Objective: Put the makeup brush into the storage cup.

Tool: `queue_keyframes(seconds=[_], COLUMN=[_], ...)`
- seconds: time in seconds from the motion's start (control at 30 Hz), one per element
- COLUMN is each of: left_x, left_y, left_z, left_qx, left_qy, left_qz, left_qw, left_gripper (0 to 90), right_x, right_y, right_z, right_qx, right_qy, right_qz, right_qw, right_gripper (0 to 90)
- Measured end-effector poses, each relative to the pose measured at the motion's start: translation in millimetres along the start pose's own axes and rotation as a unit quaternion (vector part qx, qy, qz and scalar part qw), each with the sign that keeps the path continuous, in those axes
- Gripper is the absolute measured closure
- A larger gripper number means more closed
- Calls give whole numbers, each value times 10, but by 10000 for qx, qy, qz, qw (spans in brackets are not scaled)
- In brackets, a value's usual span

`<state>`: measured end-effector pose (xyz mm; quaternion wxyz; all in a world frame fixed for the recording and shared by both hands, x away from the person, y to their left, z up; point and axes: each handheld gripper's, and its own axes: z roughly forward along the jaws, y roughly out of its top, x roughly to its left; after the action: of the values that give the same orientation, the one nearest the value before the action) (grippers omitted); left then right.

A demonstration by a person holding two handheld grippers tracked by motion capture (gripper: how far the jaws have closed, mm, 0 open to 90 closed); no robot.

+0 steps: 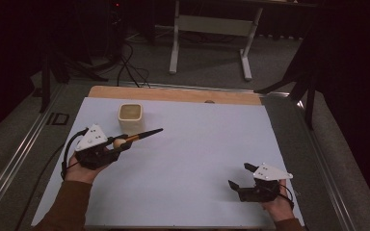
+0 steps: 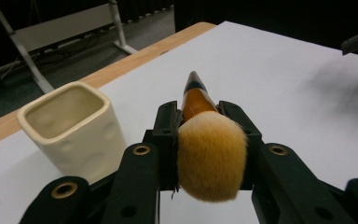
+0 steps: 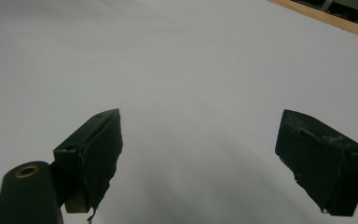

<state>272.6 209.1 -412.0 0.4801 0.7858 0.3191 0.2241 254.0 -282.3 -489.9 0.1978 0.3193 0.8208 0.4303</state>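
The left gripper [image 1: 112, 147] pinches a fluffy tan-bristled makeup brush with an orange-and-black tapered handle [image 2: 209, 149] between its 2 fingers [image 2: 165, 126], handle pointing away over the white-covered bench [image 1: 197, 144]. The brush is held above the bench, just beside a cream square ceramic cup [image 1: 130, 117] standing upright. The right gripper [image 1: 238, 175], well apart, has its fingers [image 3: 95, 144] spread wide, holding nothing.
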Motion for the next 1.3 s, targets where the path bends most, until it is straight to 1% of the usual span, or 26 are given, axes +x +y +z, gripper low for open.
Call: queue_keyframes(seconds=[0.27,0.4,0.83,1.17,1.3], left_x=[56,91,207,314,349], left_y=[10,21,55,89,104], left_z=[-8,-17,-46,-57,-58], left_qx=[-9,40,108,169,185], left_qy=[78,126,271,315,333], left_qz=[-53,-58,-131,-168,-168], left_qw=[10000,9999,9995,9992,9991], left_gripper=[706,705,705,706,705], right_x=[-5,-8,-11,-14,-16], right_y=[-14,-17,-26,-28,-26], right_z=[8,10,-8,-7,-21], right_qx=[16,36,-16,-30,-88], right_qy=[-7,-9,-19,-15,-75], right_qz=[23,38,78,85,101], right_qw=[10000,10000,10000,10000,9999], right_gripper=[143,144,144,145,149])
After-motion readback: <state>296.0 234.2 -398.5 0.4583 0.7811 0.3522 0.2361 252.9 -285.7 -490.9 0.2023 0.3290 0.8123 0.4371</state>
